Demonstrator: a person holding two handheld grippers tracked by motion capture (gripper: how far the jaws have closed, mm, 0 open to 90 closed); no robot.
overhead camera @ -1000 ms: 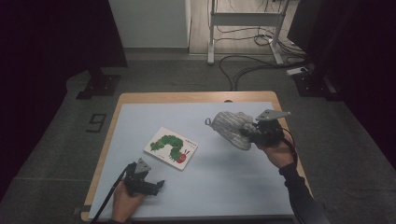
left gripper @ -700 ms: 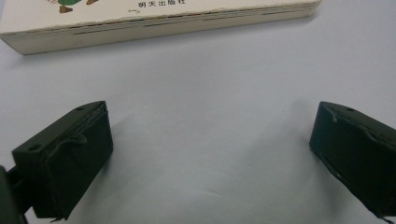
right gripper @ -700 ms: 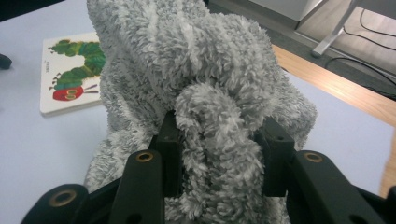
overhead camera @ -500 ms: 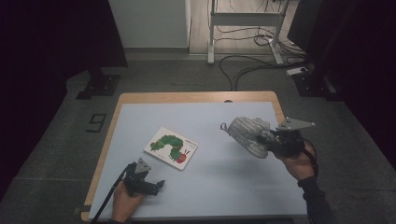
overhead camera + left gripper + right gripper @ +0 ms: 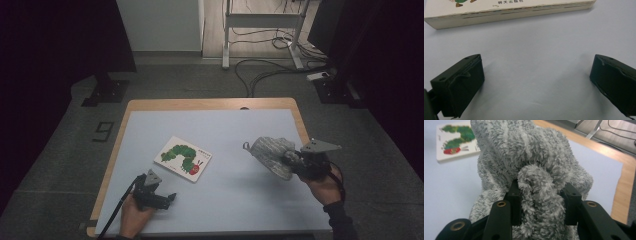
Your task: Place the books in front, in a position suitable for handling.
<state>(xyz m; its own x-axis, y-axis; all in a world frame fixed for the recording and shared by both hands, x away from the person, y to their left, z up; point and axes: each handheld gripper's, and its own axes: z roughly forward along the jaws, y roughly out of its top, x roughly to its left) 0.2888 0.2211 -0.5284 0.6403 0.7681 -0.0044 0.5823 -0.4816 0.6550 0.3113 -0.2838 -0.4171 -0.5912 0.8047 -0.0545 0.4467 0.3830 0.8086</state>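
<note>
Now the grey fluffy cloth (image 5: 270, 154) hangs bunched in the right gripper (image 5: 290, 161), whose jaws are clamped on a fold of it. It has been carried from mid-table to the right side, nearer the person, probably for setting down there. The left gripper (image 5: 167, 198) rests near-left, jaws wide and empty, just short of the caterpillar book (image 5: 183, 158); nothing blocks the way.

Book (image 5: 506, 10): cropped by top edge in the left gripper view, spine print too small to read. Towel (image 5: 529, 167): hides the book's right end in the right gripper view; its lower part cut off below.
</note>
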